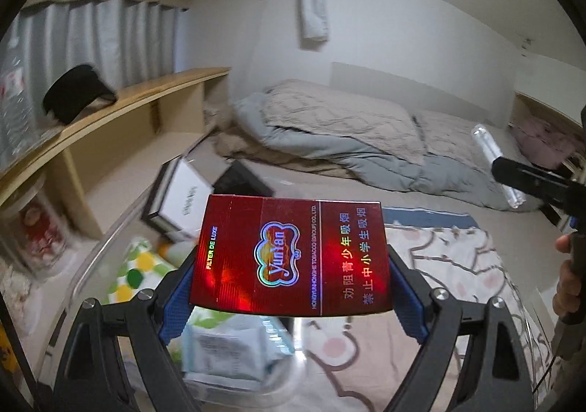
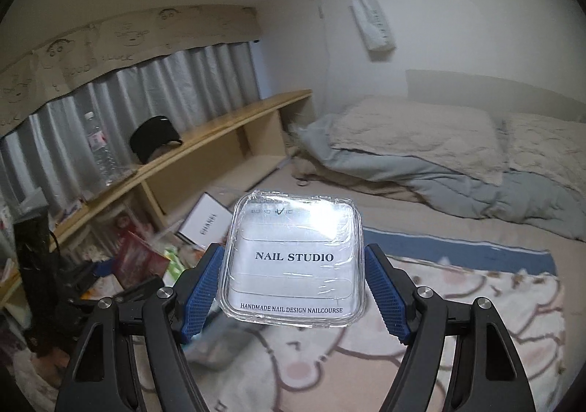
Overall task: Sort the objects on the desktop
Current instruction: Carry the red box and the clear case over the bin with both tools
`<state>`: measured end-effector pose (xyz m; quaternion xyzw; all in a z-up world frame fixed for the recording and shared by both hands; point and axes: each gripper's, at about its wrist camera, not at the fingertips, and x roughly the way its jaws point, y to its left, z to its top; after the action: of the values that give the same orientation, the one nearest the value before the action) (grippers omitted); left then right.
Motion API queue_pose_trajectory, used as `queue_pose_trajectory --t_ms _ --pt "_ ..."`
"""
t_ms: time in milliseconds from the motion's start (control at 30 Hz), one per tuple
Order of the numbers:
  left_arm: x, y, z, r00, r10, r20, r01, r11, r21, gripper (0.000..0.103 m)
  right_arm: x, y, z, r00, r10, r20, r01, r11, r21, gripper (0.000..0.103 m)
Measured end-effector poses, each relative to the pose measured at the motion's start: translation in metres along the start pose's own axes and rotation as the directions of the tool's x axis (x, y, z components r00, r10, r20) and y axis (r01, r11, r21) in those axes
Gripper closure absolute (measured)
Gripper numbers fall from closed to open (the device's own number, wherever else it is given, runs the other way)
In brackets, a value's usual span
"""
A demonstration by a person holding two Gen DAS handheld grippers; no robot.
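My left gripper [image 1: 291, 287] is shut on a red Yunyan cigarette pack [image 1: 289, 254] and holds it flat in the air above a clear plastic bin [image 1: 88, 272]. The bin holds a green-dotted packet [image 1: 141, 271], a pale blue packet [image 1: 227, 346] and a white box [image 1: 181, 197]. My right gripper [image 2: 293, 287] is shut on a clear plastic nail box [image 2: 293, 258] labelled NAIL STUDIO, held above the cartoon blanket [image 2: 457, 320]. The right gripper also shows in the left wrist view at the right edge [image 1: 527, 181], holding the clear box edge-on.
A wooden shelf [image 2: 219, 129] runs along the left with a black cap [image 2: 154, 137] and a water bottle [image 2: 102, 155]. A grey and beige duvet [image 2: 421, 155] lies on the bed behind. The left gripper with the red pack [image 2: 137, 258] shows low left in the right wrist view.
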<state>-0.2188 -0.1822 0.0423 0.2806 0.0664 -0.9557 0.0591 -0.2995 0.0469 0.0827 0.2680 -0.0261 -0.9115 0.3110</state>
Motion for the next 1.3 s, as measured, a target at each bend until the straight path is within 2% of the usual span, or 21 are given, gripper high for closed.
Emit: queue_pose_trajectory --t_ms 200,300,533,633,800,967,1300 --pt "0.017 0.043 -0.016 0.996 0.018 -0.093 -0.03 0.992 -0.122 0.012 0.038 0.028 -0.007 0.993 0.117 -0.02 -0.116 0.993 0.018 0.026" --pt "0.022 0.052 -0.025 0.992 0.039 -0.118 -0.056 0.988 -0.142 0.012 0.054 0.041 -0.014 0.986 0.16 -0.048 -0.16 0.987 0.013 0.026" --pt "0.027 0.043 -0.048 0.982 0.041 -0.186 -0.051 0.997 -0.052 0.012 0.08 0.055 -0.024 0.976 0.194 -0.101 -0.195 0.981 -0.006 0.026" --pt "0.032 0.047 -0.051 0.978 0.045 -0.202 -0.058 0.997 -0.058 0.012 0.094 0.054 -0.027 0.97 0.206 -0.128 -0.204 0.979 0.022 0.026" --pt "0.031 0.065 -0.049 0.981 0.087 -0.172 -0.105 0.989 -0.1 0.012 0.122 0.055 -0.032 0.954 0.236 -0.183 -0.225 0.971 0.082 0.026" --pt "0.021 0.086 -0.046 0.986 0.118 -0.114 -0.136 0.977 -0.163 0.012 0.147 0.063 -0.04 0.938 0.27 -0.215 -0.256 0.962 0.093 0.026" --pt "0.022 0.108 -0.038 0.99 0.116 -0.075 -0.131 0.96 -0.246 0.012 0.2 0.083 -0.065 0.9 0.308 -0.31 -0.332 0.943 -0.029 0.026"
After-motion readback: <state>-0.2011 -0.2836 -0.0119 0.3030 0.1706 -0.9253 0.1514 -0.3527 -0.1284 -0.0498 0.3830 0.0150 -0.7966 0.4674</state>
